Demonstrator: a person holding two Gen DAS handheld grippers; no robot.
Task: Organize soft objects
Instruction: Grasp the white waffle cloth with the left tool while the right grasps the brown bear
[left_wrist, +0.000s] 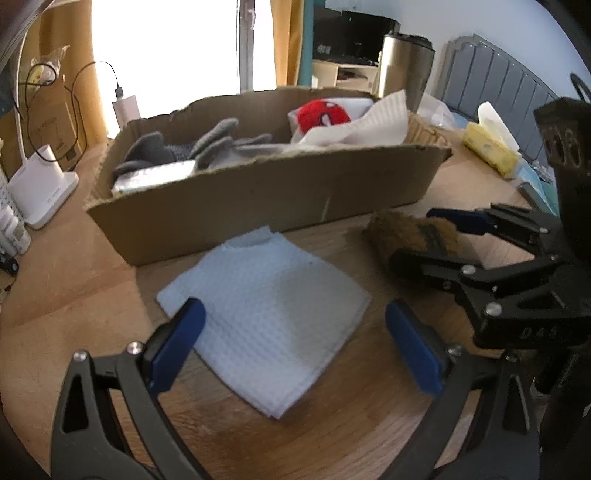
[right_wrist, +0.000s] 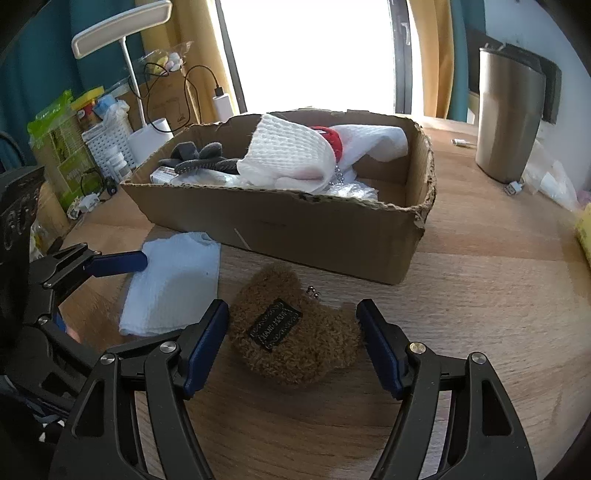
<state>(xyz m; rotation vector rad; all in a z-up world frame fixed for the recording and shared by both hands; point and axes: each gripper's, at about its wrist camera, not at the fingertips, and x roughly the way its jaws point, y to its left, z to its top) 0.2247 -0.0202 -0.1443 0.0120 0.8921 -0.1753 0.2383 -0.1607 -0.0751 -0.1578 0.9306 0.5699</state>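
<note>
left tool (left_wrist: 293, 345): jaws wide apart, holding nothing; it hangs over the near part of the folded cloth, one blue pad over the cloth's left edge, the other over the bare worktop just past its right edge.
right tool (right_wrist: 291, 345): jaws open, holding nothing; the brown pouch lies between the two pads, and i cannot tell if they touch it.
folded cloth (left_wrist: 266, 306): pale blue, waffle pattern, flat on the worktop, under and ahead of the left tool, its far corner just before the box.
brown pouch (right_wrist: 295, 332): fuzzy, with a dark label on top and a small metal chain at its far side; it lies on the worktop, to the right of the cloth.
box (right_wrist: 325, 236): open cardboard box ahead of both tools; inside are a grey soft toy (left_wrist: 207, 144), a white cloth (right_wrist: 288, 155) and a red soft thing (left_wrist: 323, 114).
worktop (right_wrist: 480, 266): wood surface.
steel cup (right_wrist: 508, 114): upright, far right of the right tool, beyond the box.
</note>
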